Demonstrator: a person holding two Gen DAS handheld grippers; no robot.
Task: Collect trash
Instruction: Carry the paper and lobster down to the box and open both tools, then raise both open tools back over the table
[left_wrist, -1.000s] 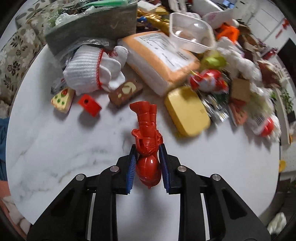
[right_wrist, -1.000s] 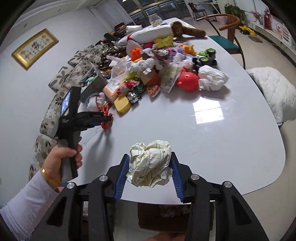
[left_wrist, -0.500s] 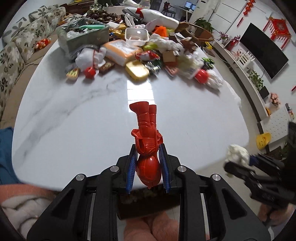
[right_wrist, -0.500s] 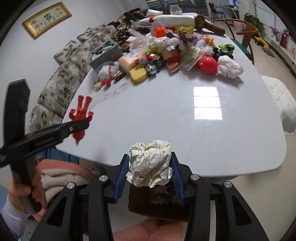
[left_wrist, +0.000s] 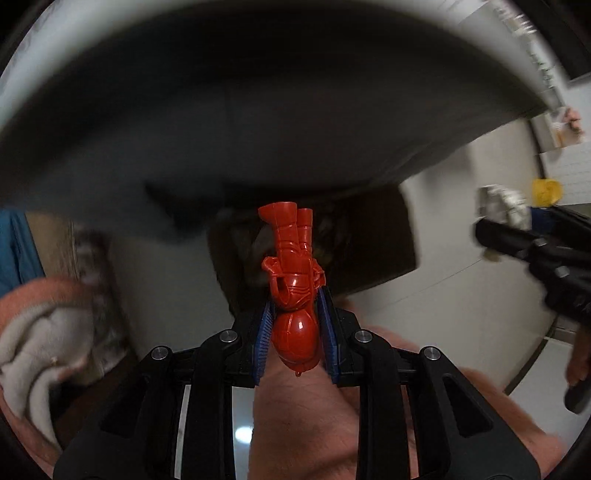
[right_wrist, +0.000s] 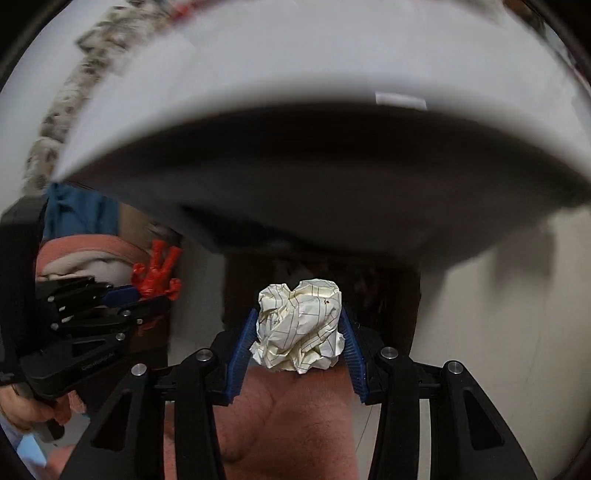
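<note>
Both cams sit on the grippers, looking along the fingers, steeply down, below the table's (left_wrist: 258, 110) edge w/ its dark underside filling the top of each view. Left cam is close on its red toy figure (left_wrist: 293, 295), w/ a dark box (left_wrist: 369, 236) right behind. Right cam is close on a paper ball (right_wrist: 301, 328) over the same box (right_wrist: 388, 295). Shared: table, box; each cam also sees the other gripper, left gripper (right_wrist: 147, 299) at left of right view, right gripper (left_wrist: 491, 225) at right of left view.

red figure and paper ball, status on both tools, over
Left tool shut on red figure. Right tool shut on paper ball. Both above dark box under table edge. Nothing between.
</note>
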